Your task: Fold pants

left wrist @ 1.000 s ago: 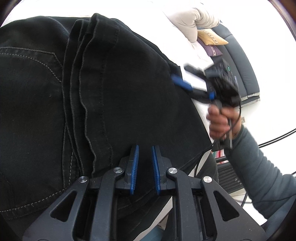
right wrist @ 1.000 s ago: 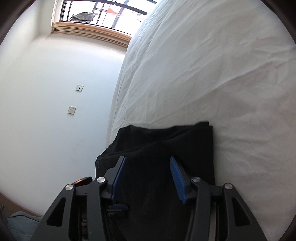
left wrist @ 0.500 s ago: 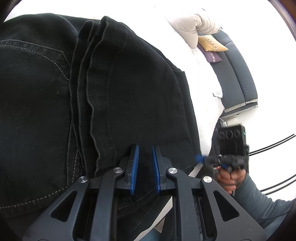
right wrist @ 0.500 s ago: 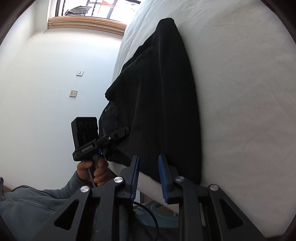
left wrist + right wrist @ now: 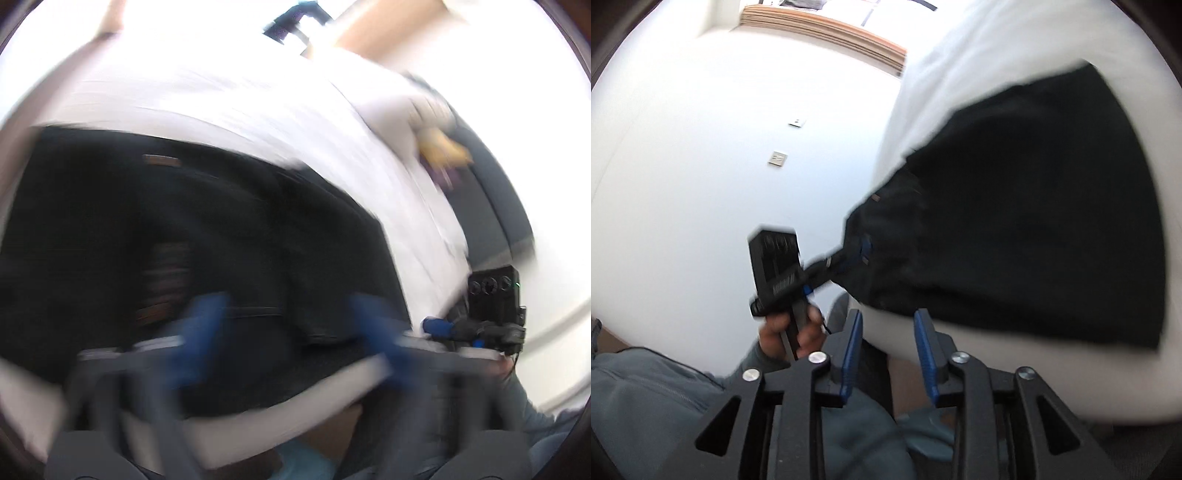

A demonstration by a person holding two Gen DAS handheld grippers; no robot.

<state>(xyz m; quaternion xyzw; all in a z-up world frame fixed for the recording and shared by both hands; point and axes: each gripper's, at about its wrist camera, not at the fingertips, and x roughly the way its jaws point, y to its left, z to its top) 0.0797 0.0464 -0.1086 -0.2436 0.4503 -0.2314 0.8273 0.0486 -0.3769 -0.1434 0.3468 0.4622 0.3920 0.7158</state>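
The black pants (image 5: 229,236) lie folded on the white bed (image 5: 258,110) near its front edge. They also show in the right wrist view (image 5: 1034,206). My left gripper (image 5: 291,325), badly blurred by motion, is open and empty just in front of the pants. In the right wrist view the left gripper (image 5: 860,251) shows with its tip at the pants' left edge. My right gripper (image 5: 888,350) is open and empty, held off the bed's edge in front of the pants. It also shows in the left wrist view (image 5: 439,326).
Pillows and cushions (image 5: 436,122) lie at the far right of the bed beside a dark headboard (image 5: 495,206). A white wall (image 5: 720,166) with two sockets stands left of the bed. My legs (image 5: 683,406) are below the grippers.
My left gripper has opened, let go of the pants and pulled back fast. My right gripper has opened wider and drawn back a little from the bed edge.
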